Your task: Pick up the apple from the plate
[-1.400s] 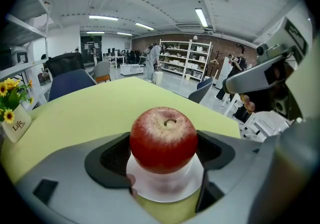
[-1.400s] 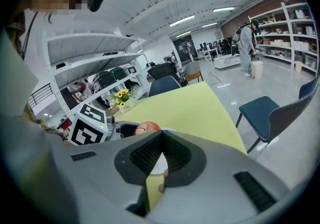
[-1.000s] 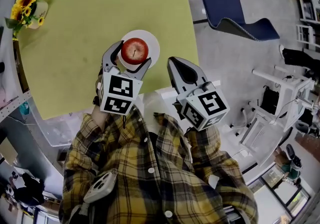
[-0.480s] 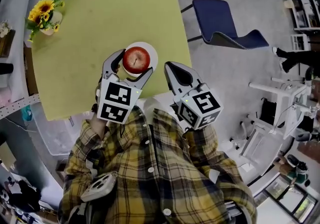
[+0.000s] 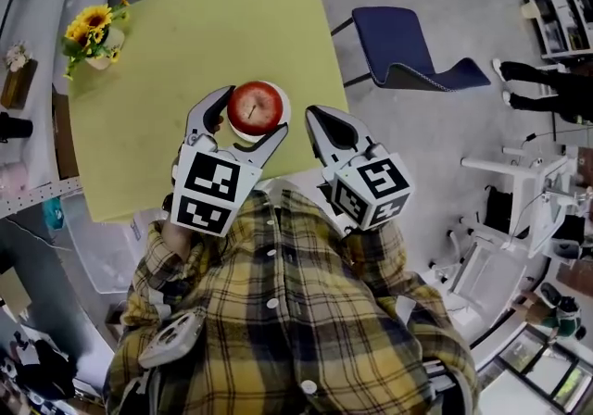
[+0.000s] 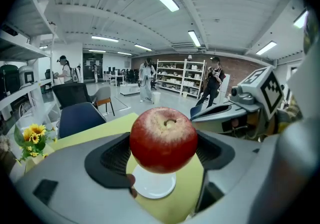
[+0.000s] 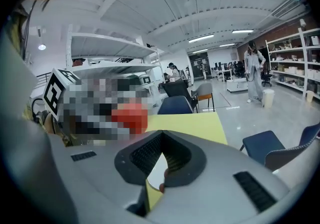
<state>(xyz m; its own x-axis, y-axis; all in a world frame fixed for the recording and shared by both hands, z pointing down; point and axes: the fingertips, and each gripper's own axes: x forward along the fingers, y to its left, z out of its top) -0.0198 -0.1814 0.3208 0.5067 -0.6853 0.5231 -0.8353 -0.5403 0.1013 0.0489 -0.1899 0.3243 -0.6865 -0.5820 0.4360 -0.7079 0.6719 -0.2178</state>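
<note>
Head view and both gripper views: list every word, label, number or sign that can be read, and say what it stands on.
No readable text in any view.
On the left marker cube: black-and-white square patterns only, no letters.
On the right marker cube: the same.
On the shelves: goods too small to read.
On the apple: no sticker shows.
</note>
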